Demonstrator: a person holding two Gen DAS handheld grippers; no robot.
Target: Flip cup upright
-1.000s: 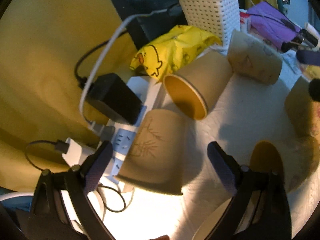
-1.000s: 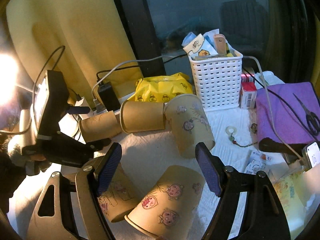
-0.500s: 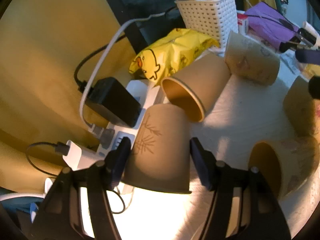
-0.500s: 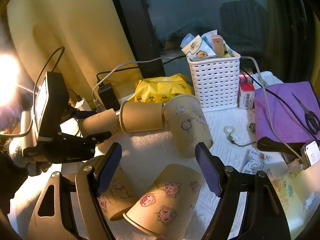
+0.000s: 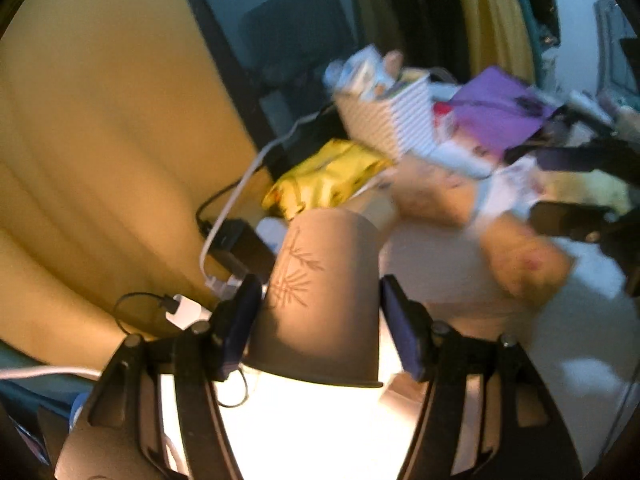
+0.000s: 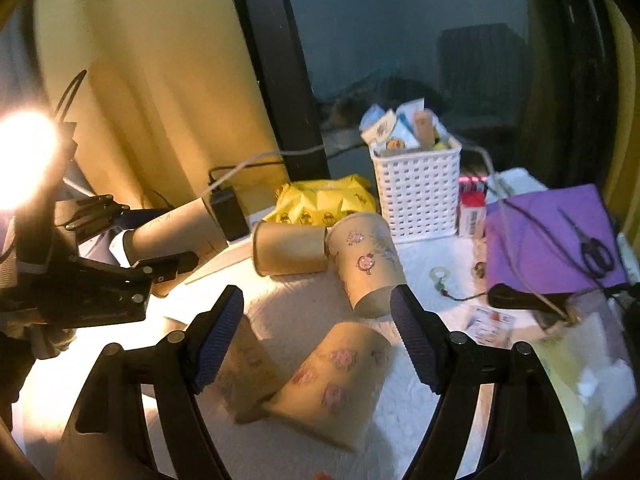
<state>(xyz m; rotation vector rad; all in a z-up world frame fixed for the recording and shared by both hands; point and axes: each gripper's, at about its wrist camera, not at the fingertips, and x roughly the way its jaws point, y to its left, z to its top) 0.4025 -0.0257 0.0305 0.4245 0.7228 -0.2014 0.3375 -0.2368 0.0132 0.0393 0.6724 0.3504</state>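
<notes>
**Bamboo cup pinched and off the bench**

The left gripper (image 5: 320, 320) pinches the paper cup (image 5: 320, 296) with the bamboo print, one pad on each side of its wall. In the right wrist view the cup (image 6: 176, 228) hangs clear of the bench (image 6: 304, 296), long axis near level — closed base toward the black adapter (image 6: 228, 216), rim back toward the person. Its mouth is hidden from both cameras. The right gripper (image 6: 316, 340) stands spread wide, holding nothing, above two printed cups (image 6: 332, 384) lying on their sides. Two more cups (image 6: 292, 248) lie beside the white basket (image 6: 416, 196) and yellow bag (image 6: 324, 200). The left wrist view is motion-blurred — far objects smear, and a lamp's (image 6: 24, 152) glare washes out the left edge
</notes>
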